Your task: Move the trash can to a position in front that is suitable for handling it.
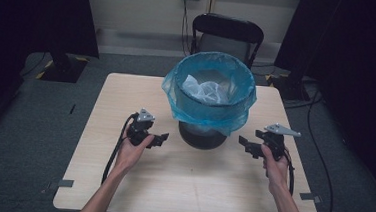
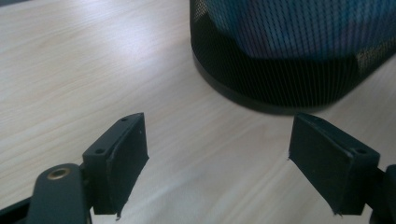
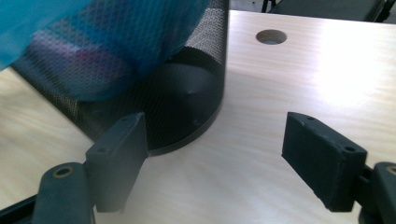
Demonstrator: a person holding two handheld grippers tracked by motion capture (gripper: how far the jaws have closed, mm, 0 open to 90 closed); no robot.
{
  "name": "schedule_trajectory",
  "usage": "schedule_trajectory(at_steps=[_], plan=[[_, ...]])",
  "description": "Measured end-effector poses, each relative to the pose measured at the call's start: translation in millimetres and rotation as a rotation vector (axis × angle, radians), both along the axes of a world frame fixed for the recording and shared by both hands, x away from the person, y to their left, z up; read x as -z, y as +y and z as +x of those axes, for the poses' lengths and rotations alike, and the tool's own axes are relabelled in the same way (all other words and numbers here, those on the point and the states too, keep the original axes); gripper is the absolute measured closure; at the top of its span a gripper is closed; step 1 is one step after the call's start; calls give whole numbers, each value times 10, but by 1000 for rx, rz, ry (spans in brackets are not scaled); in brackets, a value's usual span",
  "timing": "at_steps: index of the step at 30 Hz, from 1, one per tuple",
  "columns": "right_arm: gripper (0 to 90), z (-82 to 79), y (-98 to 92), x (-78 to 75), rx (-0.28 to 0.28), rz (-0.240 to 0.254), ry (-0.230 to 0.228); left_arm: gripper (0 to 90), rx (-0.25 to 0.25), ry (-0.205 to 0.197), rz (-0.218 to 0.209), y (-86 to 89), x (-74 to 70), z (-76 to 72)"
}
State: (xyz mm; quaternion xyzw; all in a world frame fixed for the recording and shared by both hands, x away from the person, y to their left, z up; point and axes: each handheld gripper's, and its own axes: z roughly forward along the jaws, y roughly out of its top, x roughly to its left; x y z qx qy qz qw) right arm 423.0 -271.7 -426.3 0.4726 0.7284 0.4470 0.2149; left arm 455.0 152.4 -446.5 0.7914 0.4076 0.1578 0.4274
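Note:
A black mesh waste bin (image 1: 205,132) lined with a blue plastic bag (image 1: 211,110) stands at the middle of the wooden table (image 1: 120,181); crumpled pale plastic lies inside it. My left gripper (image 1: 161,138) is held just left of the bin's base, jaws wide apart with nothing between them (image 2: 217,158). My right gripper (image 1: 244,144) is held just right of the base, pointing at it, also open and empty (image 3: 215,163). The bin's mesh wall (image 2: 289,70) and dark base (image 3: 187,98) show close ahead of both grippers.
A black folding chair (image 1: 226,36) stands behind the table's far edge. A round cable hole (image 3: 271,36) lies in the tabletop past the bin. Dark stands and cables flank the table on the floor.

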Motion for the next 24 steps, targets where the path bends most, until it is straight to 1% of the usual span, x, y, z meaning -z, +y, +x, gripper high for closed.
schedule_trajectory(at_steps=[1, 2, 3, 4, 6, 7, 8, 9, 10, 11, 12, 13, 14, 15, 16, 18, 19, 20, 21, 22, 23, 24], plan=[[224, 40, -14, -26, 2, -1, -4, 190, -12, -7, -10, 0, -12, 41], [226, 82, -31, -54, 9, 1, -11, 191, -20, -6, -22, 0, -26, 87], [228, 124, -47, -81, 19, 9, -16, 192, -13, 1, -34, -4, -44, 138], [234, 167, -63, -109, 24, 13, -15, 197, -12, -6, -44, -6, -63, 180], [243, 244, -90, -162, 44, 11, -26, 197, -32, -30, -40, -11, -98, 265], [243, 282, -101, -186, 53, 9, -33, 200, -49, -41, -48, -12, -107, 308], [243, 326, -109, -211, 59, -1, -34, 206, -51, -34, -44, -20, -122, 363], [243, 376, -121, -234, 70, -8, -34, 206, -51, -34, -44, -20, -122, 363], [243, 428, -132, -253, 83, -7, -32, 207, -57, -38, -35, -32, -136, 408], [243, 428, -132, -253, 83, -7, -32, 207, -66, -45, -18, -46, -154, 456], [243, 486, -143, -268, 88, -4, -25, 208, -63, -51, -10, -63, -178, 530], [244, 578, -161, -283, 109, 21, -8, 248, -68, -49, -9, -68, -192, 568], [243, 614, -167, -291, 123, 46, -1, 268, -78, -44, -15, -73, -206, 620], [241, 653, -171, -301, 128, 77, -5, 266, -86, -47, -42, -74, -216, 663], [237, 684, -164, -315, 139, 86, -6, 265, -95, -41, -69, -73, -226, 708], [237, 744, -137, -342, 170, 65, -11, 261, -110, -29, -118, -85, -245, 819], [231, 781, -120, -354, 182, 76, -20, 259, -121, -16, -123, -101, -258, 854], [230, 805, -109, -362, 186, 80, -24, 254, -121, -15, -125, -125, -282, 895], [230, 836, -91, -379, 196, 83, -23, 245, -126, -21, -139, -151, -308, 920], [230, 861, -72, -397, 207, 77, -26, 242, -120, -23, -159, -176, -334, 937], [230, 880, -48, -412, 214, 70, -37, 239, -114, -40, -132, -215, -363, 952], [230, 897, -27, -423, 215, 64, -46, 264, -119, -56, -101, -250, -388, 964]])
